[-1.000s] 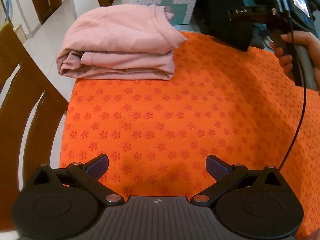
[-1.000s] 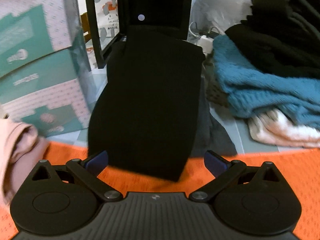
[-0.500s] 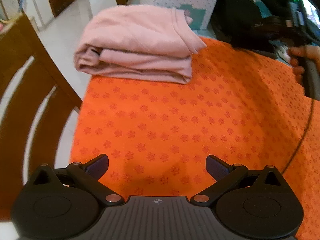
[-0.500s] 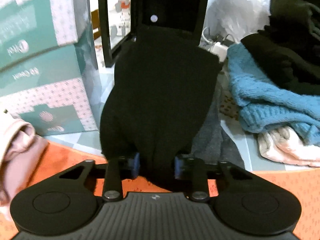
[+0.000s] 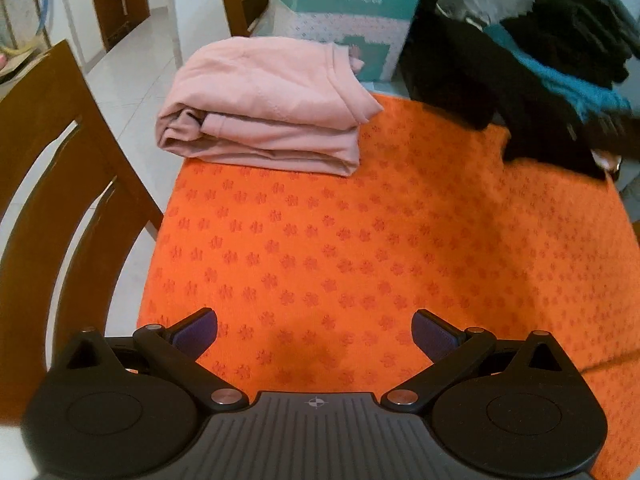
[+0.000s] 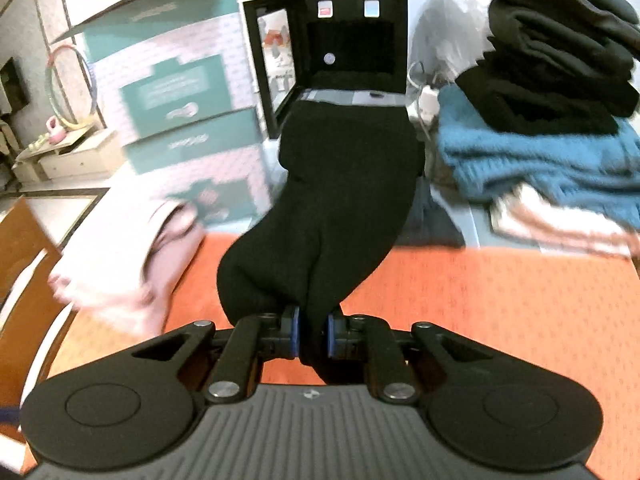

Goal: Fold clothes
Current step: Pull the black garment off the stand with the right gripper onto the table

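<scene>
A folded pink garment (image 5: 272, 108) lies at the far left corner of the orange flower-patterned cloth (image 5: 400, 240). My left gripper (image 5: 314, 330) hovers open above the cloth's near part, with nothing between its fingers. In the right wrist view my right gripper (image 6: 312, 338) has its jaws closing, and the blue pads pinch a bunched end of a black garment (image 6: 340, 208). That garment stretches away from the pads over the far edge of the orange cloth (image 6: 500, 300). The black garment (image 5: 500, 92) also shows at the far right in the left wrist view, blurred.
Teal and white boxes (image 6: 180, 92) stand behind the pink garment (image 6: 120, 256). A water dispenser (image 6: 348, 40) stands behind the black garment. At the right is a pile with a blue knit (image 6: 532, 164) under dark clothes (image 6: 560, 60). A wooden chair (image 5: 48, 160) stands left of the table.
My right gripper went from wide open to pinching the black garment, then pulled back and up with it over the orange cloth. The left gripper drew back a little and stayed open.
</scene>
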A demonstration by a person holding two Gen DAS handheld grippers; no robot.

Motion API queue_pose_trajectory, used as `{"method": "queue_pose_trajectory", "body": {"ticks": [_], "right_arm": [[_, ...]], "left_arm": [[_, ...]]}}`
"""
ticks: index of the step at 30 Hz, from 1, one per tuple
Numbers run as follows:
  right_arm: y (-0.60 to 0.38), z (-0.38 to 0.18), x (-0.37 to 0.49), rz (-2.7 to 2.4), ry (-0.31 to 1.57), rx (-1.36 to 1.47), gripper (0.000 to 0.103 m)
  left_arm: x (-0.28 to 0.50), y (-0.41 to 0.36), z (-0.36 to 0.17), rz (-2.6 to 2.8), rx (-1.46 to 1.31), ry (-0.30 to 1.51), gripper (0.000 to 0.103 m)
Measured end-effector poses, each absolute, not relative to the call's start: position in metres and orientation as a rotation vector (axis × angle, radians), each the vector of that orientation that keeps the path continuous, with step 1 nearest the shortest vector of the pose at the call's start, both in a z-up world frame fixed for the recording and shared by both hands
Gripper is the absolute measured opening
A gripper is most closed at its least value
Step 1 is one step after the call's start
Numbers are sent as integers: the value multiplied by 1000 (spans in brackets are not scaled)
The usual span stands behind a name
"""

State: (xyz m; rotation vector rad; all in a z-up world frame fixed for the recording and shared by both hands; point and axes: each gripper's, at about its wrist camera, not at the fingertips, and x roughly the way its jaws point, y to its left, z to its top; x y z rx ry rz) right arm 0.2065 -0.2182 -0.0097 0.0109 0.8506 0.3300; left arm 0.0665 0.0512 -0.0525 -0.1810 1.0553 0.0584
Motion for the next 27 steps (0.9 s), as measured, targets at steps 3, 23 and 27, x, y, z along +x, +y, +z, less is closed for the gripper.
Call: {"method": "queue_pose_trajectory", "body": {"ticks": [3, 23, 27], "right_arm": [[-222, -9, 169, 350, 888, 12, 14], [-237, -34, -2, 404, 1113, -83, 23], [-243, -18, -1, 383, 1057, -79, 39]], "left_arm": [[62, 51, -48, 94, -176, 1029, 103], [41, 34, -44, -55, -255, 1117, 103], [37, 28, -42, -70, -241, 1106, 103]]}}
